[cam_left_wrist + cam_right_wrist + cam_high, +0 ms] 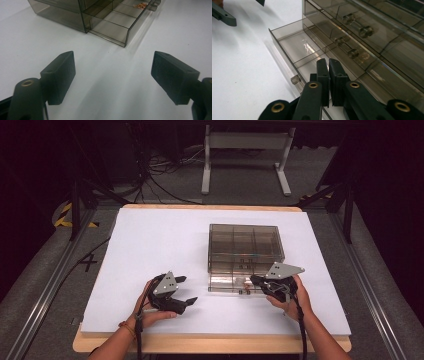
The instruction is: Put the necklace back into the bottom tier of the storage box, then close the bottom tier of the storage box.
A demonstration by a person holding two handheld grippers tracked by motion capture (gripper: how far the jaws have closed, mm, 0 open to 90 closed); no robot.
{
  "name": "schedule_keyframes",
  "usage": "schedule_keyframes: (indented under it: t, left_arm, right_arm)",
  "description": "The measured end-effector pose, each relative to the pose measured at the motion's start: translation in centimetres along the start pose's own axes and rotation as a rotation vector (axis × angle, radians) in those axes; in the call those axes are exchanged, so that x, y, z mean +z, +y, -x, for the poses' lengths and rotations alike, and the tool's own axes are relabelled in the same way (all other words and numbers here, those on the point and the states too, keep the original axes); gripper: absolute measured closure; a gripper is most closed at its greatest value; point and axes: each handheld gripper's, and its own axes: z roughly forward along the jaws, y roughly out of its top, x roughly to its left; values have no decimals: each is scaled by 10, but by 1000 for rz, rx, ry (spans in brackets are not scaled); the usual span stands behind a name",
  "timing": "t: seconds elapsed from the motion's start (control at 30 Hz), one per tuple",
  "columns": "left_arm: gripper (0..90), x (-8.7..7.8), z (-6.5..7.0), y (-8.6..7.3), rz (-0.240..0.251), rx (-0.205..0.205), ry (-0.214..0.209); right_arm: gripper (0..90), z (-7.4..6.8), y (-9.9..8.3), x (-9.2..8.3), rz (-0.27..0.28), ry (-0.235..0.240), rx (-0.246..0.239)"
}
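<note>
A smoky clear drawer box [245, 245] stands at the middle of the white board. Its bottom drawer [231, 284] is pulled out toward me; the divided, see-through drawer [297, 45] has a small knob [295, 79] on its front wall. My right gripper [253, 280] hangs over the drawer's right part with its jaws together [329, 72] and nothing visible between them. My left gripper [188, 289] rests left of the drawer, open, with bare board between its fingers [113, 60]. Something small and orange [141, 5] lies in a far drawer compartment.
The white board [150, 245] covers a wooden table whose front edge [210, 345] is close to my wrists. Behind the table stand a white metal frame [245, 155] and loose cables [155, 175] on the floor. Rails run along both sides.
</note>
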Motion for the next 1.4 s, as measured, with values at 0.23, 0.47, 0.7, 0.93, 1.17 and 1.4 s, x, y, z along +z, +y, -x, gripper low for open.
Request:
schedule_keyframes:
  t: [0.23,0.47,0.7,0.93,1.17,1.4]
  left_arm:
    - [204,-1,-1,-1,14,-20,3]
    - [200,-2,-2,-2,27,-25,14]
    - [211,-5,-3,-4,64,-52,29]
    - [219,-4,0,-3,52,-31,47]
    - [215,-6,0,-4,65,-33,54]
    - [230,-3,2,-3,42,-11,60]
  right_arm:
    - [883,10,-2,-16,40,-31,10]
    - [882,16,-2,-23,100,-40,30]
    - [882,30,7,-37,156,-57,38]
    - [882,38,9,-46,174,-80,35]
    - [881,46,13,-53,196,-107,44]
    - [879,52,14,-58,206,-154,46]
